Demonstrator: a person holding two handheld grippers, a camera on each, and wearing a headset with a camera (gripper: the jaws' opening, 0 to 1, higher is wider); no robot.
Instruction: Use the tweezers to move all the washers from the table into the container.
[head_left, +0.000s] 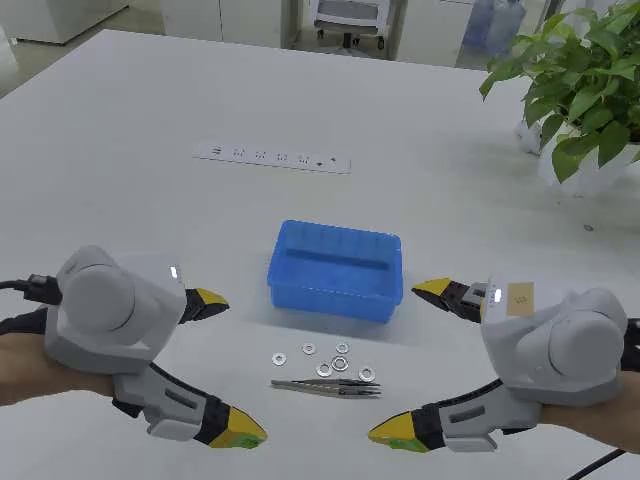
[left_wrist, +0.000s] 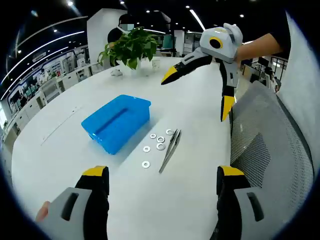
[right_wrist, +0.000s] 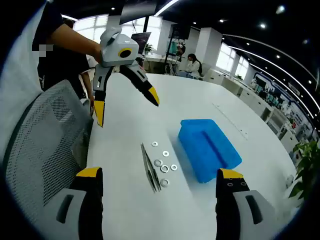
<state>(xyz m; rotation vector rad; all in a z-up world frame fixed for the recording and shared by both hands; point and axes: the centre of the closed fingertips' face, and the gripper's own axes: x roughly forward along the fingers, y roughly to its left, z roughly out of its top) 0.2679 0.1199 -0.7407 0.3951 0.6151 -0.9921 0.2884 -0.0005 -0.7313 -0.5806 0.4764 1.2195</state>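
A blue plastic container (head_left: 335, 270) sits mid-table, and nothing shows inside it. In front of it lie several small metal washers (head_left: 325, 360), with steel tweezers (head_left: 325, 387) flat on the table just nearer to me. My left gripper (head_left: 232, 367) is left of them and my right gripper (head_left: 410, 360) right of them. Both are open, hold nothing, and point inward at each other. The left gripper view shows the container (left_wrist: 117, 122), washers (left_wrist: 159, 141), tweezers (left_wrist: 170, 150) and the right gripper (left_wrist: 197, 95). The right gripper view shows the container (right_wrist: 210, 147), washers (right_wrist: 164, 162), tweezers (right_wrist: 150, 172) and the left gripper (right_wrist: 127, 107).
A white power strip (head_left: 272, 157) lies beyond the container. A potted plant (head_left: 585, 90) stands at the far right of the table. A grey mesh chair (left_wrist: 260, 150) sits at the table's near edge, close to my body.
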